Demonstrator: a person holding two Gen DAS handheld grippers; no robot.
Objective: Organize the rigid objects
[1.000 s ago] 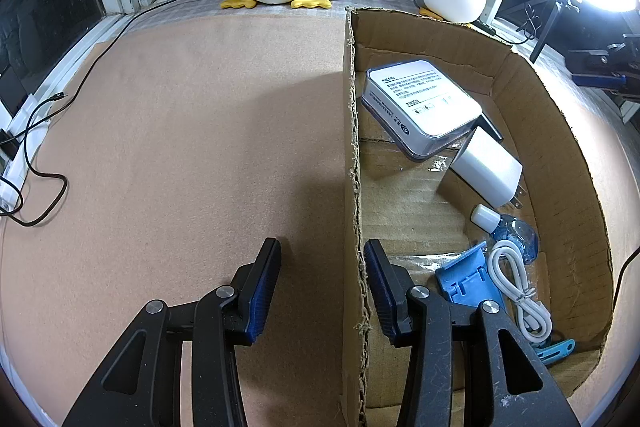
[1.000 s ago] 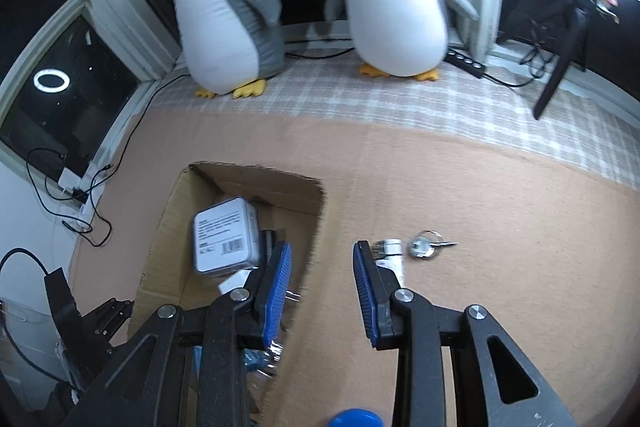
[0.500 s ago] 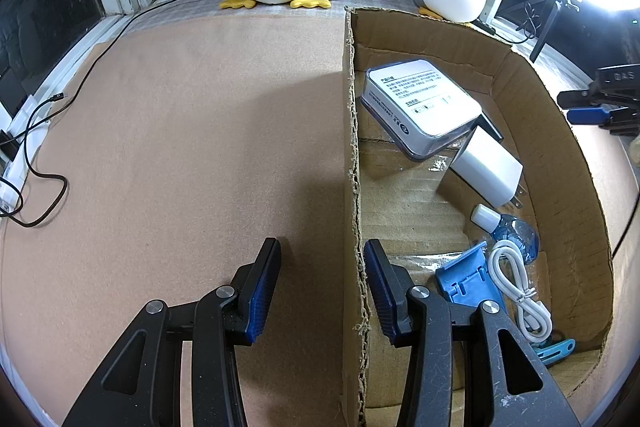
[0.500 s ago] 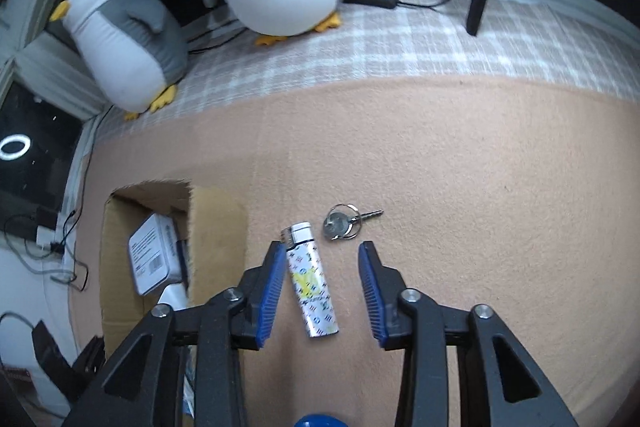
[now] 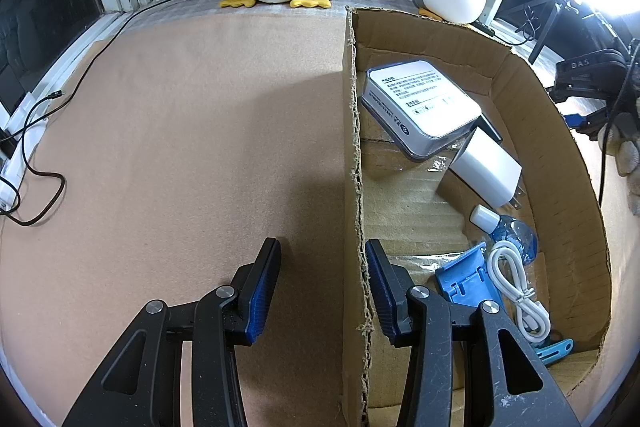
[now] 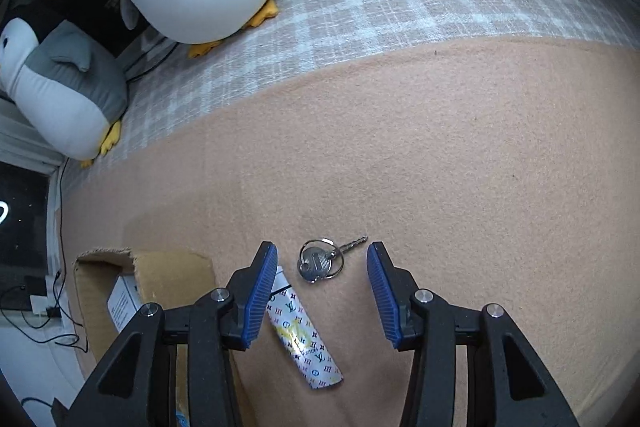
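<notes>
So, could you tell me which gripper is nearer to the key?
Right. The right gripper hangs open over the key; the left gripper straddles the cardboard box wall.

Both wrist views look steeply down, sharing the cardboard box (image 5: 560, 131), perhaps closely

The right gripper (image 6: 322, 291) has swung away from the cardboard box (image 6: 176, 267), now at 8 o'clock, and come down over the key (image 6: 318, 263), between its open jaws; the lighter (image 6: 304, 339) lies toward 6 o'clock.
</notes>
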